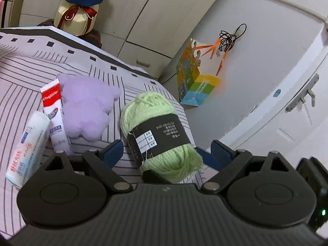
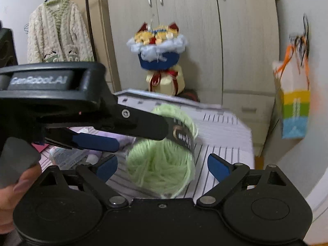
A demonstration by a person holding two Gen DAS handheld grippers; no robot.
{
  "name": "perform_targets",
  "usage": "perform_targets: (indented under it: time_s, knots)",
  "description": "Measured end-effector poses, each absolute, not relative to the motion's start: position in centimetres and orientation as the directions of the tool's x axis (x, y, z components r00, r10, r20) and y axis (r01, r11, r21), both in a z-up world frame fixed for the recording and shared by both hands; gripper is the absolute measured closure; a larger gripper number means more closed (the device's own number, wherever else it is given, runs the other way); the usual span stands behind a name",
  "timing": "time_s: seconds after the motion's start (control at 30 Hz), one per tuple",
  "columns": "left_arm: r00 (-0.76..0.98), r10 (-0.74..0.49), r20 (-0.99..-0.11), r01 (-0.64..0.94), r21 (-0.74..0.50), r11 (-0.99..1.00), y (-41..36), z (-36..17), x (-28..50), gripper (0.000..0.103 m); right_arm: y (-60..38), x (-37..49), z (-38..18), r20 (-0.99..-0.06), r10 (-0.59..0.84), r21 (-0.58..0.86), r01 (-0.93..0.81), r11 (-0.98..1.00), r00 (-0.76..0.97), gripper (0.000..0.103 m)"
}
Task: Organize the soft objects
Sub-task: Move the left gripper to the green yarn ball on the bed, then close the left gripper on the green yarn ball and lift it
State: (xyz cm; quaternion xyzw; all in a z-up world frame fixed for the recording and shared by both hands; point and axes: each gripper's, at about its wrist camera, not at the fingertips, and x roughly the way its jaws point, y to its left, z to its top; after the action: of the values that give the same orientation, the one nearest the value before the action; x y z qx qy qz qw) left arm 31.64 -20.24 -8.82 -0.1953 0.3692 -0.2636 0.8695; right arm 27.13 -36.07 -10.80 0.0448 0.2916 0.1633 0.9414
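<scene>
A light green yarn ball [image 1: 157,137] with a black label lies on the striped bed sheet [image 1: 24,78] near the bed's right edge. My left gripper [image 1: 166,151] is open, its blue pads on either side of the yarn's near end, not touching it. In the right wrist view the same yarn [image 2: 162,164] sits between the open blue pads of my right gripper [image 2: 163,164]. The left gripper [image 2: 96,141] reaches in from the left above the yarn. A purple plush toy [image 1: 86,106] lies left of the yarn.
A Colgate toothpaste tube [image 1: 54,112] and a white packet [image 1: 26,149] lie at the left beside the plush. A gift bouquet [image 2: 157,57] stands beyond the bed by the wardrobe. A colourful paper bag [image 1: 194,78] hangs on the wall at right.
</scene>
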Motion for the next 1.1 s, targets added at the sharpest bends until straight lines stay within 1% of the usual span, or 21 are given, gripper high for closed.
perform_targets:
  time_s: [0.07, 0.1, 0.13, 0.17, 0.23, 0.27, 0.3, 0.33, 0.4, 0.5, 0.63, 0.93, 1.1]
  knots:
    - [0.599, -0.587, -0.545, 0.308, -0.52, 0.797, -20.5, -9.1, 31.5, 0.012, -36.5, 27.5, -11.4, -0.542, 0.367, 0.249, -0.272, 0.929, 0.756, 0.008]
    - [0.602, -0.584, -0.545, 0.305, -0.519, 0.799, -20.6, -9.3, 31.5, 0.015, -36.5, 27.6, -11.6, -0.543, 0.369, 0.265, -0.263, 0.928, 0.754, 0.015]
    - [0.599, -0.584, -0.548, 0.3, -0.522, 0.798, -20.6, -9.5, 31.6, 0.018, -36.5, 27.6, -11.7, -0.544, 0.348, 0.262, -0.24, 0.935, 0.763, 0.021]
    - [0.591, -0.588, -0.552, 0.298, -0.527, 0.796, -20.6, -9.7, 31.7, 0.019, -36.3, 27.4, -11.8, -0.543, 0.329, 0.246, -0.228, 0.942, 0.773, 0.026]
    - [0.579, -0.594, -0.559, 0.296, -0.534, 0.792, -20.6, -10.1, 31.9, 0.023, -35.8, 26.9, -11.7, -0.535, 0.327, 0.218, -0.246, 0.944, 0.779, 0.028]
    - [0.578, -0.589, -0.564, 0.293, -0.531, 0.795, -20.7, -10.3, 32.0, 0.025, -35.7, 26.8, -11.8, -0.534, 0.322, 0.209, -0.247, 0.946, 0.782, 0.031]
    - [0.579, -0.585, -0.567, 0.291, -0.527, 0.799, -20.7, -10.4, 32.1, 0.029, -35.6, 26.7, -11.8, -0.535, 0.321, 0.204, -0.249, 0.947, 0.782, 0.035]
    - [0.576, -0.589, -0.566, 0.296, -0.528, 0.796, -20.8, -10.6, 32.0, 0.034, -35.5, 26.6, -11.8, -0.536, 0.32, 0.201, -0.25, 0.947, 0.781, 0.036]
    - [0.579, -0.59, -0.563, 0.303, -0.523, 0.797, -21.0, -10.6, 31.8, 0.036, -35.5, 26.6, -11.7, -0.538, 0.314, 0.191, -0.249, 0.949, 0.783, 0.042]
    - [0.59, -0.582, -0.559, 0.327, -0.494, 0.806, -21.3, -10.4, 31.3, 0.041, -35.6, 26.5, -11.4, -0.537, 0.304, 0.178, -0.246, 0.953, 0.787, 0.047]
    - [0.582, -0.588, -0.562, 0.36, -0.47, 0.806, -21.4, -10.0, 30.5, 0.044, -35.3, 25.4, -11.1, -0.534, 0.289, 0.177, -0.229, 0.957, 0.795, 0.049]
    - [0.593, -0.567, -0.572, 0.409, -0.392, 0.824, -21.2, -8.9, 26.9, 0.044, -34.5, 22.8, -9.9, -0.545, 0.278, 0.199, -0.2, 0.959, 0.791, 0.049]
    - [0.594, -0.569, -0.569, 0.446, -0.356, 0.822, -20.2, -8.0, 24.7, 0.044, -33.5, 20.3, -9.4, -0.526, 0.27, 0.193, -0.196, 0.961, 0.806, 0.049]
